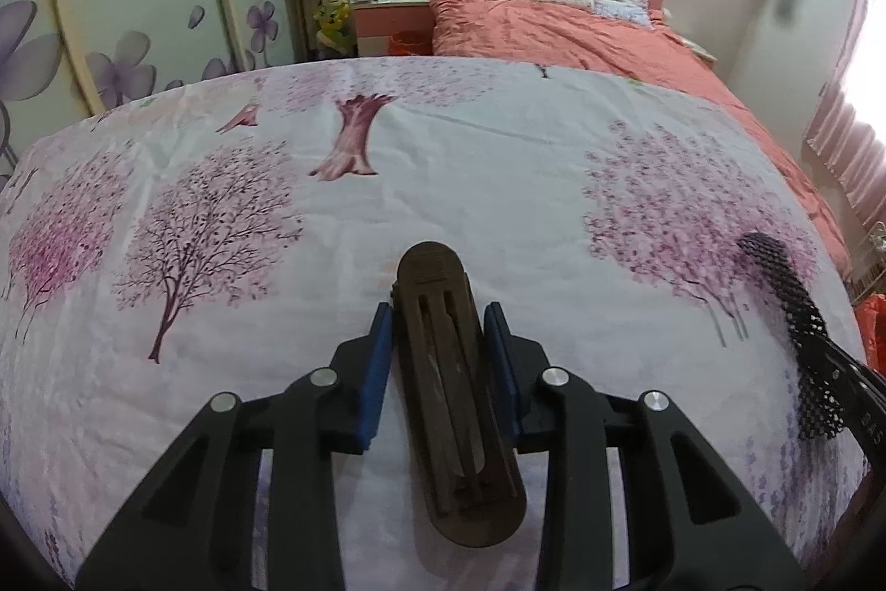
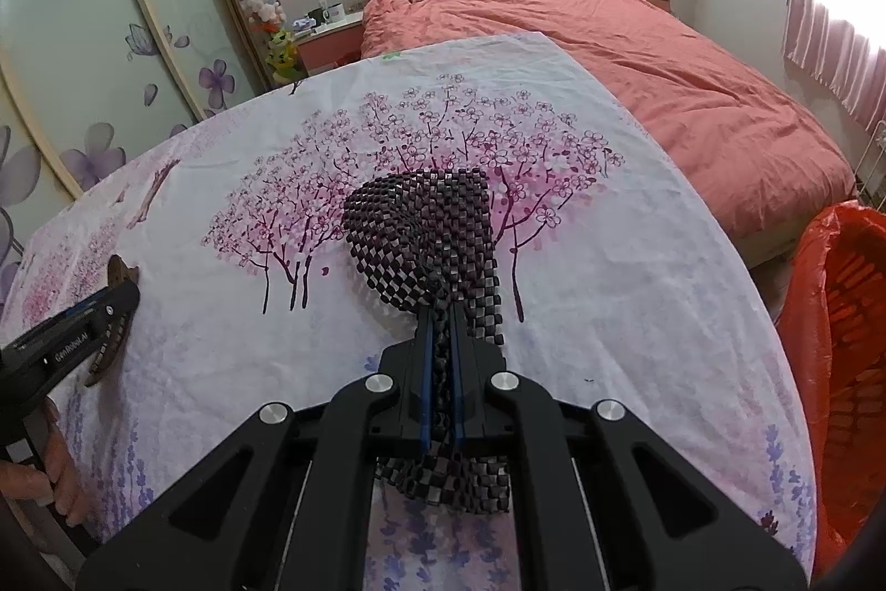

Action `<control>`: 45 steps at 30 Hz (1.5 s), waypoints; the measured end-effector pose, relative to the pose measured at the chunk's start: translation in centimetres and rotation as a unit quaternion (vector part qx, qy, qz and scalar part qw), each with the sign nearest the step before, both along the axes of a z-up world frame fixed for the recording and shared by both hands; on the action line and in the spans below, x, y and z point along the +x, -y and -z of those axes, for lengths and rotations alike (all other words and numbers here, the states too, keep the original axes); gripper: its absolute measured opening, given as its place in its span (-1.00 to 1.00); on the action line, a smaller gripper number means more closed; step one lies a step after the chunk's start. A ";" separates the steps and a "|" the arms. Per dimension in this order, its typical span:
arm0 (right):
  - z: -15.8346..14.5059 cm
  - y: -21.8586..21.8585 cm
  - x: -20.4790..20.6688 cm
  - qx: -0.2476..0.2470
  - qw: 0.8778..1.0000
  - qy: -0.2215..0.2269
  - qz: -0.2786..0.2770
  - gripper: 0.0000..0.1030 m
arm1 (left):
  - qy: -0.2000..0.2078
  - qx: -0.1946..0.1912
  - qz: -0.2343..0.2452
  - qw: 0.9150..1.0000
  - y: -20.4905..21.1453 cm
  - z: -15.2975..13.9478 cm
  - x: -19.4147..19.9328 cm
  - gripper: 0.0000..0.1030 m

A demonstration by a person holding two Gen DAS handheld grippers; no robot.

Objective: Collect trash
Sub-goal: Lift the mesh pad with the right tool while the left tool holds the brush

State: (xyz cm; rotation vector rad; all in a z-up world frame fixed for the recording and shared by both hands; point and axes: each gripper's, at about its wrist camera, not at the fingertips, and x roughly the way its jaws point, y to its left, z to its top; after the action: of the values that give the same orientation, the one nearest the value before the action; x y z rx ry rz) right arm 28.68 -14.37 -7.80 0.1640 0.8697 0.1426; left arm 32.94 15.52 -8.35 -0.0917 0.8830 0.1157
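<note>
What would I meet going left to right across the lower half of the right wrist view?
Left tool gripping a brown oval piece → right tool shut on the black mesh mat → bin with the orange bag. All but the bin lie over the flowered cloth.

A table covered by a white cloth [image 1: 476, 159] printed with pink blossom trees carries the things. A dark brown oblong slatted piece [image 1: 448, 369] lies flat on the cloth near its front edge. Well to the right of it, a black woven mesh strip [image 2: 426, 231] rests partly on the cloth (one end is bunched and raised). The cloth shows light creases and hangs over the table's edge.
</note>
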 end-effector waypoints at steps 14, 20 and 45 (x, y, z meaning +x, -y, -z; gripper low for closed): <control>-0.4 0.4 -1.6 0.002 1.000 0.005 0.004 -0.90 | -0.003 -0.003 0.011 1.000 1.3 0.1 -1.5 -0.07; -0.3 0.6 -1.5 0.002 1.000 0.003 0.006 -0.90 | -0.011 0.013 0.007 1.000 1.8 0.4 -2.6 -0.23; -4.7 1.9 -3.9 0.015 0.999 0.048 0.010 -0.90 | 0.033 0.016 0.055 0.998 4.5 -4.1 -4.3 -0.37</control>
State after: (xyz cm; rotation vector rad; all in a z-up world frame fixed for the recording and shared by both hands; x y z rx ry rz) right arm 24.79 -16.23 -3.14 0.1914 0.7712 0.1443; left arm 28.60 10.98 -4.22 -0.0166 0.8187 0.0238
